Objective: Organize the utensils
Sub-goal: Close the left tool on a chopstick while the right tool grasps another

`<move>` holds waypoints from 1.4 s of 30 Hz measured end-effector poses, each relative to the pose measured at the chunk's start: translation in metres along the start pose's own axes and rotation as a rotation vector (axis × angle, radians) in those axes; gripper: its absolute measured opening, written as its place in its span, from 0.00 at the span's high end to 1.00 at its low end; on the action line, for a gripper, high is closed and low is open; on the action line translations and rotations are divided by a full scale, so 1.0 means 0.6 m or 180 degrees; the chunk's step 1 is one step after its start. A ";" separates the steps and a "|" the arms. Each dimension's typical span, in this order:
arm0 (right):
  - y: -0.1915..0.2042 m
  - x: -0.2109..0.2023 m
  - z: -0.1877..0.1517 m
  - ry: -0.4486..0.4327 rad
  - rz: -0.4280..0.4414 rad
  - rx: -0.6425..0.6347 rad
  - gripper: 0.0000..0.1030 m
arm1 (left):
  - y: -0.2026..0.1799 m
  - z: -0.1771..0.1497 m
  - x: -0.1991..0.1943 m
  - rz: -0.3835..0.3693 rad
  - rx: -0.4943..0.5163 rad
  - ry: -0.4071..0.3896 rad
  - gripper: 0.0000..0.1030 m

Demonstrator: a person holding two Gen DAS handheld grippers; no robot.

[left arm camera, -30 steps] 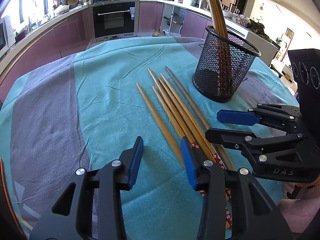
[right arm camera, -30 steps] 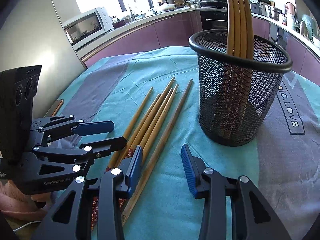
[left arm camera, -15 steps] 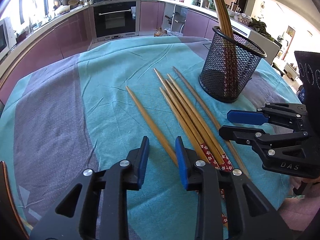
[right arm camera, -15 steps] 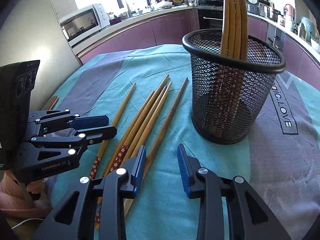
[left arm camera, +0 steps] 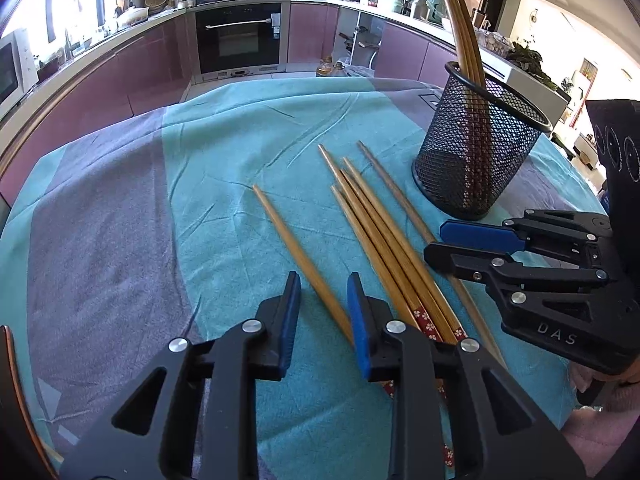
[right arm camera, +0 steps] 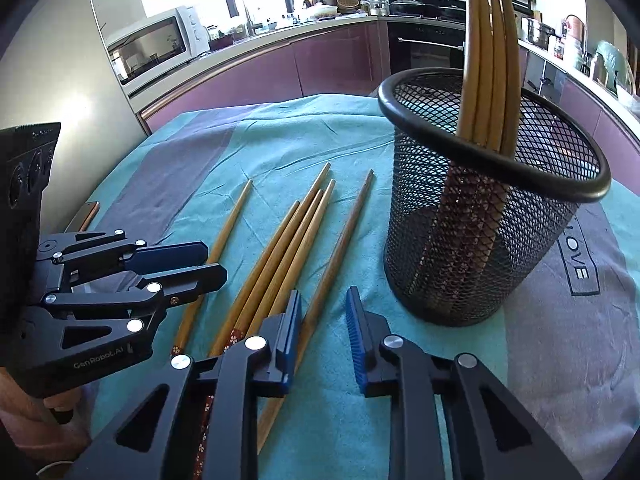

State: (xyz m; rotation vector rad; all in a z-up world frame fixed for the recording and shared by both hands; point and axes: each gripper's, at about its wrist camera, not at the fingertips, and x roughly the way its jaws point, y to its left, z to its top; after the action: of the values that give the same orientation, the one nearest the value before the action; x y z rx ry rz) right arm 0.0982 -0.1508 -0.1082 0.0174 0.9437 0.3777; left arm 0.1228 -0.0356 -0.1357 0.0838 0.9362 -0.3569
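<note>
We see six loose chopsticks (left arm camera: 384, 248) lying on the desk's teal cloth (left arm camera: 248, 152), a bunch of four in the middle with one single stick on each side. Far right of them stands the black mesh holder (right arm camera: 472, 248), upright, with several chopsticks already inside. Our left gripper (left arm camera: 324, 292) hovers over the leftmost single chopstick (left arm camera: 296, 248), which lies between its closing jaws, not yet pinched. Our right gripper (right arm camera: 322, 308) is closing too, its blue pads above the rightmost chopstick (right arm camera: 344, 236), nothing grasped. A kitchen counter (left arm camera: 132, 28) curves behind.
</note>
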 end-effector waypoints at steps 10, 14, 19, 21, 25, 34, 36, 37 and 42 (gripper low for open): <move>-0.021 -0.010 -0.005 -0.0052 0.0183 0.0297 0.94 | 0.009 -0.001 -0.005 -0.0039 -0.0209 -0.0006 0.89; -0.023 -0.028 -0.006 -0.0155 0.0267 0.0301 0.94 | 0.011 -0.004 -0.009 -0.0055 -0.0225 -0.0010 0.93; -0.006 -0.033 -0.006 -0.0130 0.0353 0.0136 0.94 | 0.008 -0.010 -0.017 -0.0080 -0.0212 -0.0031 0.94; -0.002 -0.030 -0.009 -0.0089 0.0386 0.0093 0.94 | 0.006 -0.010 -0.023 -0.0109 -0.0204 -0.0050 0.94; 0.004 -0.028 -0.014 -0.0022 0.0412 0.0017 0.94 | -0.006 -0.012 -0.038 -0.0212 -0.0119 -0.0091 0.95; 0.006 -0.011 -0.014 0.0100 0.0354 -0.0046 0.92 | -0.015 -0.018 -0.022 -0.0268 -0.0031 0.0025 0.97; 0.005 -0.009 -0.014 0.0106 0.0356 -0.0042 0.92 | -0.016 -0.017 -0.025 -0.0234 -0.0016 -0.0013 0.95; 0.006 -0.009 -0.014 0.0102 0.0347 -0.0046 0.92 | -0.016 -0.019 -0.031 -0.0214 0.0004 -0.0052 0.93; 0.007 -0.004 -0.010 0.0090 0.0329 -0.0058 0.88 | -0.009 -0.022 -0.034 -0.0031 0.0097 -0.0086 0.80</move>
State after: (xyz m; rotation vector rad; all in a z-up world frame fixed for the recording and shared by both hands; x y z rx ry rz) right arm 0.0911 -0.1487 -0.1092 0.0445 0.9696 0.4831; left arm 0.0999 -0.0326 -0.1266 0.1019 0.9047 -0.3806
